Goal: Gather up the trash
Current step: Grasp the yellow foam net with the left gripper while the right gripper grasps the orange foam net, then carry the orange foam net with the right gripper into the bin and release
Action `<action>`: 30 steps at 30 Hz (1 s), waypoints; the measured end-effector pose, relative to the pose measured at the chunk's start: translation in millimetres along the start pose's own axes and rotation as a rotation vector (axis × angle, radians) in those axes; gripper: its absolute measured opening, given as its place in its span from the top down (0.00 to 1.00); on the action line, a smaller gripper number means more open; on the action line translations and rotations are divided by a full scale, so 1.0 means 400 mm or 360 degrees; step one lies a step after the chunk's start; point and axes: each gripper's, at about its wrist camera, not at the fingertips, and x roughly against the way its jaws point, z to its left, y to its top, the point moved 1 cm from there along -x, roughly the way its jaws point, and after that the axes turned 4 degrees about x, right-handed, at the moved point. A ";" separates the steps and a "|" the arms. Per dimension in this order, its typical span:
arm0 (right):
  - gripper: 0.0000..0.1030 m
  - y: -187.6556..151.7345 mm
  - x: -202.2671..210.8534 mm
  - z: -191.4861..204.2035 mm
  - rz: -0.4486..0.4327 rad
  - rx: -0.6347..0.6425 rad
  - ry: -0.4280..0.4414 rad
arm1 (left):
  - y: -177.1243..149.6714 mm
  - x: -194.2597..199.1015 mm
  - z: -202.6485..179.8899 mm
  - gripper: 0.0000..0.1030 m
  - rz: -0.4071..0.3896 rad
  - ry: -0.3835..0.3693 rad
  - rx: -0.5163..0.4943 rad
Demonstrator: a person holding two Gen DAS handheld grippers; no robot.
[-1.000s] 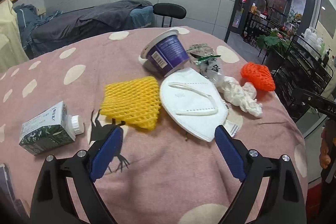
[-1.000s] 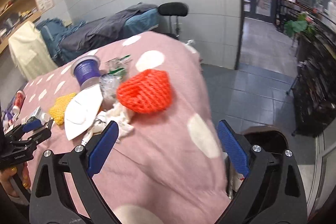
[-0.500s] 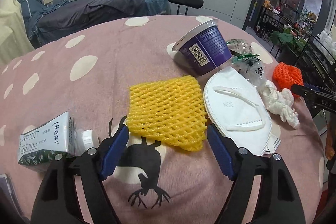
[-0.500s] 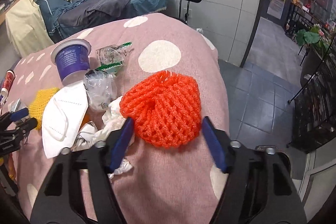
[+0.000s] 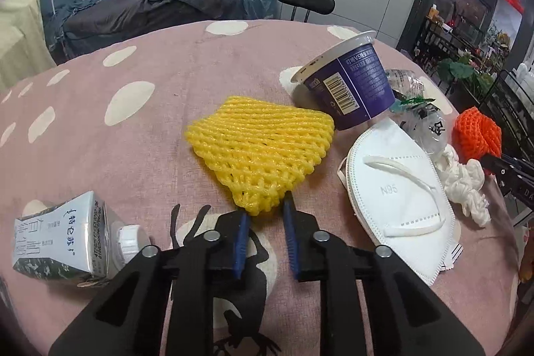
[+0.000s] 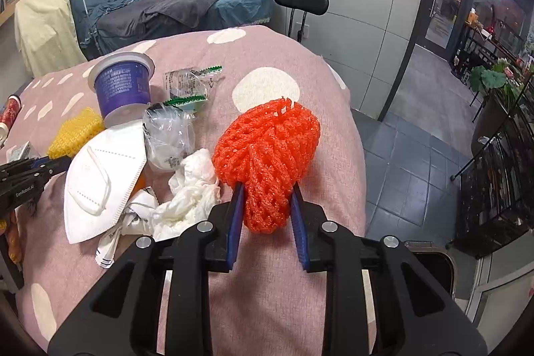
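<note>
My left gripper (image 5: 265, 214) is shut on the near corner of a yellow foam net (image 5: 260, 145) lying on the pink dotted tablecloth (image 5: 133, 135). My right gripper (image 6: 267, 192) is shut on an orange foam net (image 6: 267, 149), squeezing its near end. Between them lie a white N95 mask (image 5: 397, 192), a purple cup (image 5: 350, 85) on its side, clear plastic wrappers (image 5: 420, 122) and crumpled white tissue (image 5: 467, 182). A milk carton (image 5: 63, 246) lies at the left. The yellow net (image 6: 75, 132) and my left gripper (image 6: 58, 164) also show in the right wrist view.
A dark bin (image 6: 430, 266) stands on the floor right of the table, behind my right gripper. A black chair (image 6: 302, 0) and a covered bed (image 6: 180, 9) are behind the table. A red tube (image 6: 8, 114) lies at the far left. Black racks (image 6: 497, 182) stand at right.
Both grippers moved forward and closed: the left one onto the yellow net's corner, the right one onto the orange net, which is now squeezed between the pads.
</note>
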 end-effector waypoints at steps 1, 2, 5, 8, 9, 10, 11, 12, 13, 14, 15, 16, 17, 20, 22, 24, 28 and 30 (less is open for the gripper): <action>0.74 0.000 0.003 0.002 -0.0007 -0.0002 0.0000 | 0.000 0.004 0.001 0.89 -0.0008 -0.0005 0.0005; 0.74 -0.002 0.010 0.002 -0.0015 0.0002 -0.0003 | -0.001 0.007 0.001 0.91 -0.0014 -0.0008 0.0009; 0.74 -0.013 0.034 0.000 -0.0038 0.0016 -0.0015 | -0.007 0.015 0.003 0.92 -0.0018 -0.0028 0.0032; 0.74 -0.022 0.048 -0.008 -0.0055 0.0001 -0.0012 | -0.015 0.036 -0.002 0.93 -0.0061 -0.0059 0.0043; 0.74 -0.024 0.054 -0.013 -0.0066 -0.0008 -0.0014 | -0.019 0.045 -0.010 0.94 -0.0080 -0.0058 0.0023; 0.74 -0.026 0.059 -0.016 -0.0073 -0.0015 -0.0012 | -0.023 0.056 -0.016 0.94 -0.0090 -0.0064 0.0013; 0.74 -0.027 0.064 -0.021 -0.0078 -0.0024 -0.0008 | -0.024 0.065 -0.023 0.94 -0.0100 -0.0085 0.0017; 0.74 -0.030 0.071 -0.027 -0.0084 -0.0039 -0.0003 | -0.027 0.075 -0.028 0.94 -0.0112 -0.0110 0.0022; 0.74 -0.031 0.075 -0.032 -0.0090 -0.0052 -0.0001 | -0.030 0.087 -0.033 0.94 -0.0129 -0.0127 0.0020; 0.74 -0.032 0.080 -0.037 -0.0096 -0.0067 0.0003 | -0.032 0.095 -0.038 0.94 -0.0145 -0.0133 0.0017; 0.74 -0.035 0.085 -0.041 -0.0100 -0.0079 0.0007 | -0.035 0.104 -0.043 0.94 -0.0162 -0.0136 0.0012; 0.74 -0.039 0.090 -0.043 -0.0104 -0.0086 0.0008 | -0.037 0.112 -0.046 0.94 -0.0176 -0.0141 0.0010; 0.74 -0.043 0.098 -0.046 -0.0110 -0.0093 0.0008 | -0.039 0.120 -0.049 0.94 -0.0190 -0.0155 0.0014; 0.74 -0.057 0.121 -0.052 -0.0136 -0.0101 0.0005 | -0.046 0.147 -0.060 0.94 -0.0229 -0.0197 0.0014; 0.74 -0.067 0.135 -0.060 -0.0155 -0.0126 0.0003 | -0.051 0.168 -0.072 0.94 -0.0255 -0.0236 0.0014; 0.74 -0.085 0.153 -0.075 -0.0172 -0.0171 0.0005 | -0.057 0.191 -0.094 0.94 -0.0289 -0.0266 -0.0006; 0.74 -0.120 0.193 -0.107 -0.0209 -0.0237 -0.0024 | -0.070 0.230 -0.159 0.94 -0.0343 -0.0327 -0.0087; 0.74 -0.143 0.217 -0.128 -0.0228 -0.0274 -0.0045 | -0.079 0.242 -0.196 0.94 -0.0349 -0.0380 -0.0126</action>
